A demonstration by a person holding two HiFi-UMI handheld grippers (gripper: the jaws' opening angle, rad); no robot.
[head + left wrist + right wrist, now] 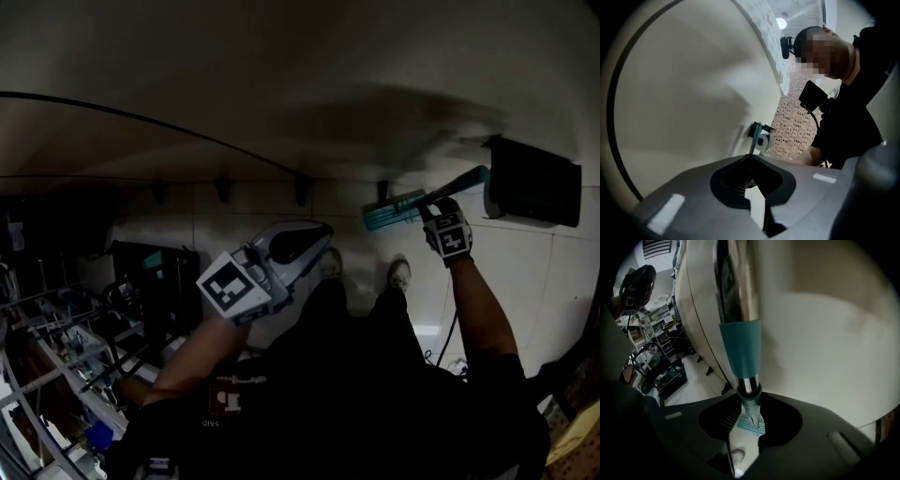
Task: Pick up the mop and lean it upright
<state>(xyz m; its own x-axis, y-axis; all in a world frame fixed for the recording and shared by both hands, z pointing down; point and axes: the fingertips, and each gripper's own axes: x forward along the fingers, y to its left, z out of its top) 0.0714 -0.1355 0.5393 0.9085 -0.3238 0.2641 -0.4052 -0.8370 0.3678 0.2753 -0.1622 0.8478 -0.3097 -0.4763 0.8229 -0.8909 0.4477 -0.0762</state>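
Note:
The mop has a shiny metal pole with a teal sleeve (739, 350) and a flat teal head (394, 215). In the head view the pole (466, 180) slants up to the right, in front of a pale wall. My right gripper (435, 203) is shut on the pole just above the head. In the right gripper view the pole runs between the jaws of my right gripper (749, 401), and the teal head (753, 426) shows below them. My left gripper (314, 240) hangs apart from the mop at mid-frame. Its jaws are together in the left gripper view, with nothing in my left gripper (751, 159).
A dark box (532, 183) is mounted on the wall right beside the mop pole. A cluttered wire shelf (56, 347) and a black crate cart (155, 272) stand at the left. The person's shoes (398, 274) rest on the pale tiled floor (525, 281).

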